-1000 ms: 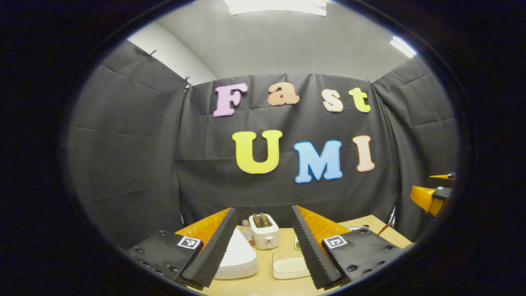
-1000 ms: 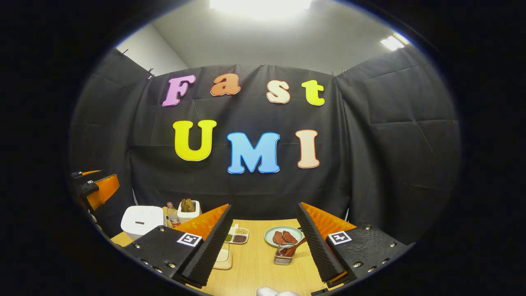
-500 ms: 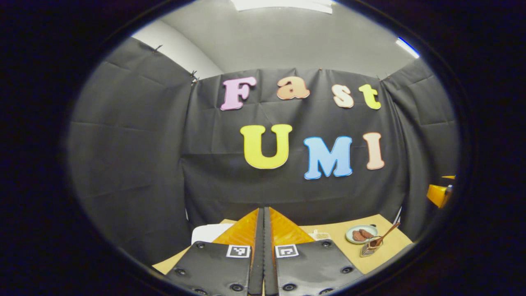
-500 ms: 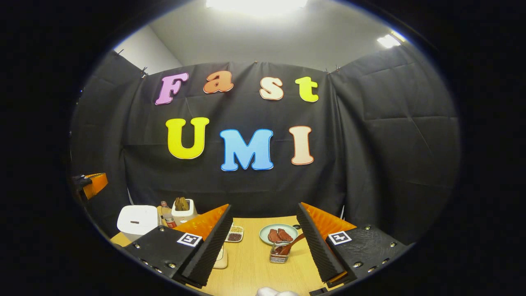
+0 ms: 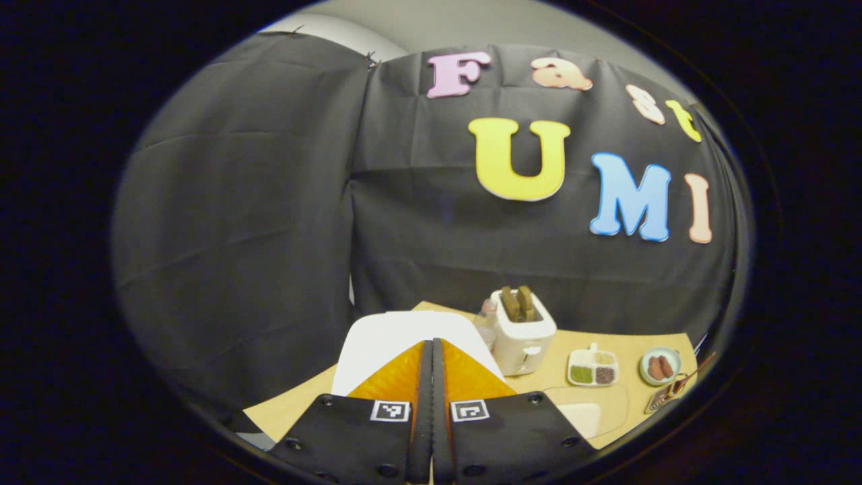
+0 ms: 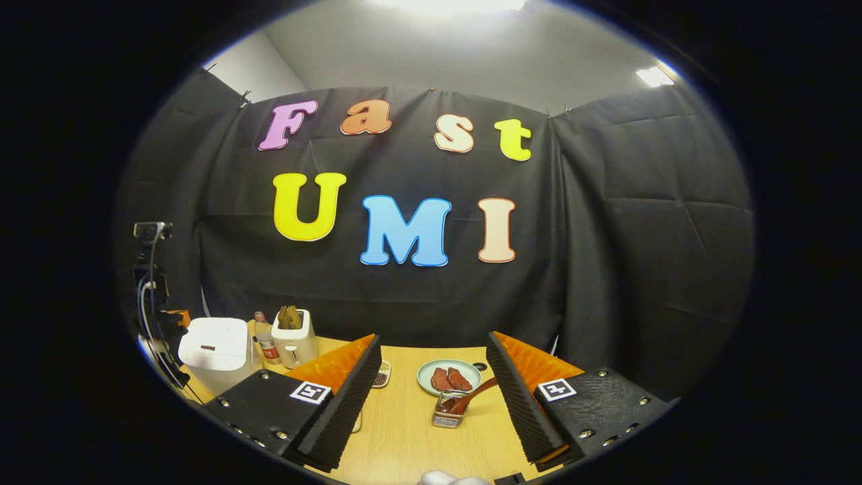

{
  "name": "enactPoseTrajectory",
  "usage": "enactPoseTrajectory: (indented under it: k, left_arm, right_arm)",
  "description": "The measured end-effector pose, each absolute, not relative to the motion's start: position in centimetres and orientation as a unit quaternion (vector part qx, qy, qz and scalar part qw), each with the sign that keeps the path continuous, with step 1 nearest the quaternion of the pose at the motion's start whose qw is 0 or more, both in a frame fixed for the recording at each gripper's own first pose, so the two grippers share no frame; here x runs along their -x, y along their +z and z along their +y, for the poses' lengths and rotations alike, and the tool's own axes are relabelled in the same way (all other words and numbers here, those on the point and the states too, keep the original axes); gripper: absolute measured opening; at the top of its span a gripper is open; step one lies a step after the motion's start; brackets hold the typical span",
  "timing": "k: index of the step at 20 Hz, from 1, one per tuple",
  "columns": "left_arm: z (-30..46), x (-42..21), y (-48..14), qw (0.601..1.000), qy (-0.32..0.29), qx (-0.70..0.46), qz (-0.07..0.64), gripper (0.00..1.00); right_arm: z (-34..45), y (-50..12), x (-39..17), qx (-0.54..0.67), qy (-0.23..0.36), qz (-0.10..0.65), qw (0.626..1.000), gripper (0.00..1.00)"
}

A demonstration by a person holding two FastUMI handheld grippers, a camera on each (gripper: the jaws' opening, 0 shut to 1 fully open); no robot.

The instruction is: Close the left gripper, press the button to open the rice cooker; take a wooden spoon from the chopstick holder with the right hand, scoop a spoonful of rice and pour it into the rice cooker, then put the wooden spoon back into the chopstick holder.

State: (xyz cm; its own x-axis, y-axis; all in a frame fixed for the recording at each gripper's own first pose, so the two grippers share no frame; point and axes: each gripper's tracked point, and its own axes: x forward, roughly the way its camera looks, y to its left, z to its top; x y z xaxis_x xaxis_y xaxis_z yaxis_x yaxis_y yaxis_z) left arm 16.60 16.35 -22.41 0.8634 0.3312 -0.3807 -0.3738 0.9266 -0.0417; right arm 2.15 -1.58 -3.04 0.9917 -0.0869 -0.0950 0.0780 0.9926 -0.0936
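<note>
The left claw (image 5: 432, 377) is pressed fully shut with nothing in it, its joined tips aimed straight ahead at the white rice cooker (image 5: 404, 337) just beyond them, lid still down. The right claw (image 6: 434, 391) gapes wide and empty above the desk (image 6: 404, 431). Between its fingers, a little farther off, the wooden spoon (image 6: 471, 397) leans rightward out of the chopstick holder (image 6: 446, 412).

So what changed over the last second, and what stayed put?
The left gripper went from open to shut, then tipped down and swung over the white rice cooker. The open right gripper eased toward the wire chopstick holder, where the wooden spoon remains. Tabletop items unmoved.
</note>
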Motion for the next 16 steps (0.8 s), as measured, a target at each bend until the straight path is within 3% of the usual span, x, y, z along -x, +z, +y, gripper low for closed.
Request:
enactPoseTrajectory:
  k: [6, 16]
  left_arm:
    - [17.4, -18.7, -30.0, 0.944, 0.193, 0.058, 0.259, 0.09]
    - [17.3, -19.0, -32.6, 0.934, 0.196, 0.041, 0.296, 0.08]
  right_arm:
    - [-1.7, -4.1, -2.7, 0.045, -0.046, 0.068, 0.996, 0.96]
    - [-0.2, -3.7, -3.1, 0.046, -0.031, 0.066, 0.996, 0.96]
